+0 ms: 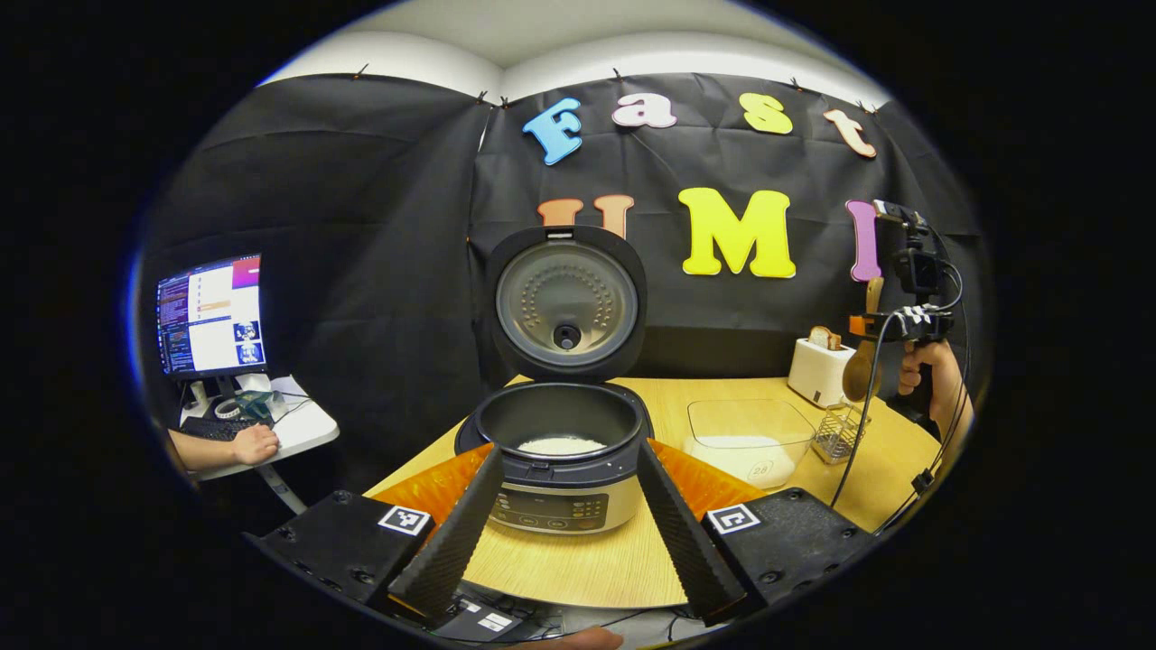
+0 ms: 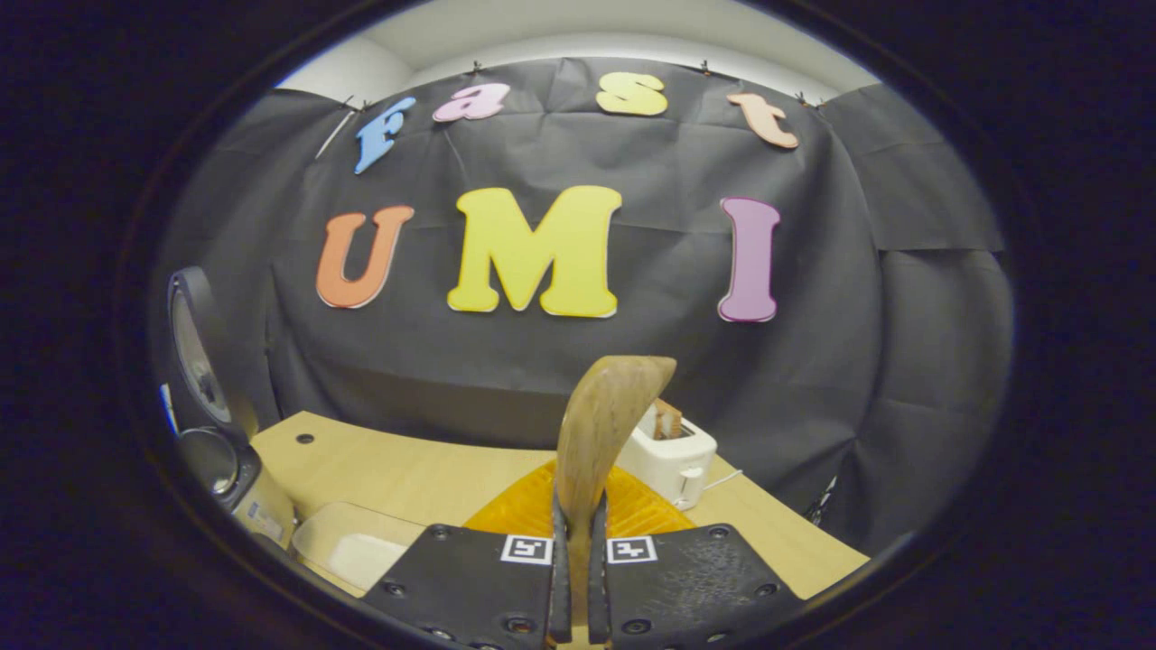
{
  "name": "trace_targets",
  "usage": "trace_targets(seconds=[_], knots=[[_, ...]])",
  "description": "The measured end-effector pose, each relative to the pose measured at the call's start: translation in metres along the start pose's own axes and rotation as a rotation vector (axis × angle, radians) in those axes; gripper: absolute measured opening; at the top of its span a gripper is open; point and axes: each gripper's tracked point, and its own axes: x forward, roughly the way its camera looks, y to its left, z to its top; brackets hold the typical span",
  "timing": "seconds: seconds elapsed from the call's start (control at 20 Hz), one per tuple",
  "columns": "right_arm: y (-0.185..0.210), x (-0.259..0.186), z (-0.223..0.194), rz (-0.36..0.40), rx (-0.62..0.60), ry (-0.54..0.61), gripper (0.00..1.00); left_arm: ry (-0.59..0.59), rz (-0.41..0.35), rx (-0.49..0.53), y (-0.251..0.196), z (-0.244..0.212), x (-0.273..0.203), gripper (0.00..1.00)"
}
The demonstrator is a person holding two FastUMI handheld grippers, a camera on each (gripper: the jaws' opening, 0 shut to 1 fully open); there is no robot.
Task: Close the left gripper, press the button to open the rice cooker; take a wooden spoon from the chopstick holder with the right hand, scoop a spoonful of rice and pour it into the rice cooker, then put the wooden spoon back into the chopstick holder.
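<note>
The table (image 1: 632, 551) carries the rice cooker (image 1: 560, 451) at the centre of the left gripper view, its lid (image 1: 566, 302) standing upright and open at 12 o'clock above the pot, with white rice (image 1: 560, 444) lying in the bottom of the pot. At 3 o'clock from the cooker sits a clear container (image 1: 745, 438) holding rice, and beyond it a white toaster (image 1: 817, 370) with a slice of bread in its slot. Just beside the container, toward 4 o'clock, stands the wire chopstick holder (image 1: 835, 433). The left claw (image 1: 564, 533) is spread wide, its fingers flanking the cooker's front without touching it. The right claw (image 2: 578, 578) is pressed together, pinching the handle of the wooden spoon (image 2: 601, 424), whose bowl points up at 12 o'clock; in the left gripper view the spoon hangs above the chopstick holder, apart from it.
</note>
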Motion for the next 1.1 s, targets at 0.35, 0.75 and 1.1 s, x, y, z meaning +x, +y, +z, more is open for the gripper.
trace_targets(seconds=[0.35, 0.75, 1.1], knots=[[-0.008, 0.025, -0.038, 0.030, -0.033, 0.031, 0.10, 0.003, -0.002, 0.029, -0.012, -0.001, 0.002, 0.95], [-0.029, 0.031, -0.037, -0.028, -0.098, -0.033, 0.37, 0.007, 0.023, 0.030, -0.010, -0.001, 0.003, 0.95], [-0.050, 0.020, -0.037, -0.039, -0.051, -0.027, 0.73, -0.016, 0.029, 0.035, -0.012, 0.006, -0.001, 0.95]])
